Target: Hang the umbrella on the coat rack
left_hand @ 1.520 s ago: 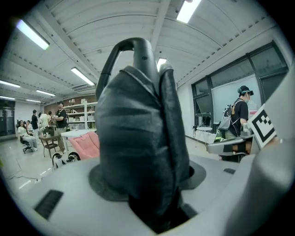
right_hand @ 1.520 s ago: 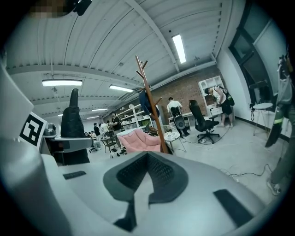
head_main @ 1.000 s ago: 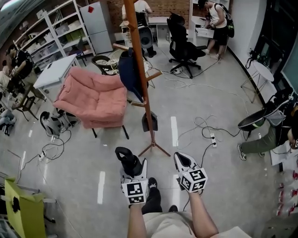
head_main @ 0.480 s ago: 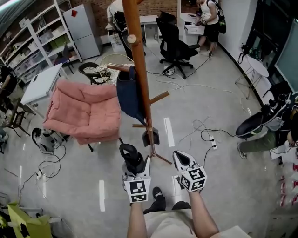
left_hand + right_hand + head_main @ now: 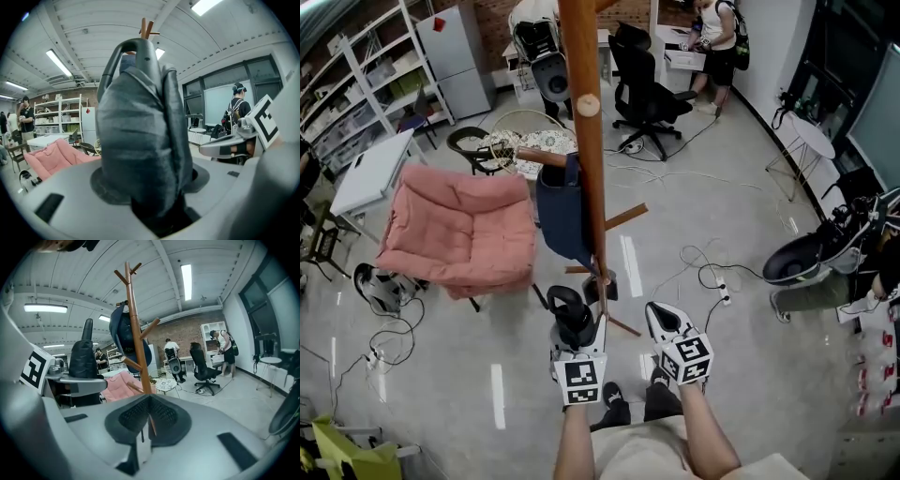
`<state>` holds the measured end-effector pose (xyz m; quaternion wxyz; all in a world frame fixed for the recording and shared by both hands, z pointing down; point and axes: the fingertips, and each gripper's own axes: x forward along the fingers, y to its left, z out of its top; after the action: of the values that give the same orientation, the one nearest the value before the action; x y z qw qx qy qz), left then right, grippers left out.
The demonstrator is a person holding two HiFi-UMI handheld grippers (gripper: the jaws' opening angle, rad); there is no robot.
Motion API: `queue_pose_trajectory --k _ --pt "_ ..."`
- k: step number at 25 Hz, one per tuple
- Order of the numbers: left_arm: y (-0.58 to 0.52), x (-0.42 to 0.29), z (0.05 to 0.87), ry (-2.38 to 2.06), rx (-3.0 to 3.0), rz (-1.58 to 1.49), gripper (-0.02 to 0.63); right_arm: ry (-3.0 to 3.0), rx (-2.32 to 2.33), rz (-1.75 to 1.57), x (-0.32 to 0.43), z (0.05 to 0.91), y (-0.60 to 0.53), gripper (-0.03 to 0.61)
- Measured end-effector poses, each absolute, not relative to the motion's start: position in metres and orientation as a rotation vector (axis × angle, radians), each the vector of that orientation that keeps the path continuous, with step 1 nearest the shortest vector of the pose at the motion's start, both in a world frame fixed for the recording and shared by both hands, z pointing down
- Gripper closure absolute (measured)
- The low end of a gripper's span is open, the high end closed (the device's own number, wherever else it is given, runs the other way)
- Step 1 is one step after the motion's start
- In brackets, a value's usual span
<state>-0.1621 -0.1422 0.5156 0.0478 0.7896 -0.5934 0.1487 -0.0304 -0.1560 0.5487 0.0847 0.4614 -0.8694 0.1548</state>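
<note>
A folded black umbrella (image 5: 568, 317) stands upright between the jaws of my left gripper (image 5: 575, 330), which is shut on it. In the left gripper view the umbrella (image 5: 140, 140) fills the middle, its loop handle on top, with the rack's tip (image 5: 146, 29) showing just above it. The wooden coat rack (image 5: 586, 141) rises directly ahead of both grippers, and a dark blue garment (image 5: 562, 211) hangs on one of its pegs. My right gripper (image 5: 666, 323) is beside the left one, shut and empty. From the right gripper (image 5: 149, 416) I see the rack (image 5: 136, 333) ahead and the umbrella (image 5: 83, 359) at left.
A pink armchair (image 5: 459, 230) sits left of the rack. Cables and a power strip (image 5: 712, 267) lie on the floor to the right. A black office chair (image 5: 642, 89) and people stand farther back. A seated person (image 5: 825, 281) is at the right edge.
Both grippers and the head have moved forward toward the coat rack; its pole now looms closer and its base lies just beyond the fingertips. The grip on the umbrella is unchanged.
</note>
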Motion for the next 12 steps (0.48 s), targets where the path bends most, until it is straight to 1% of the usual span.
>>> queue_pose_trajectory --k 12 --pt "-0.151 -0.169 0.521 -1.946 2.255 0.516 0.356 -2.668 1.169 0.443 -0.053 0.547 -0.187 0.575"
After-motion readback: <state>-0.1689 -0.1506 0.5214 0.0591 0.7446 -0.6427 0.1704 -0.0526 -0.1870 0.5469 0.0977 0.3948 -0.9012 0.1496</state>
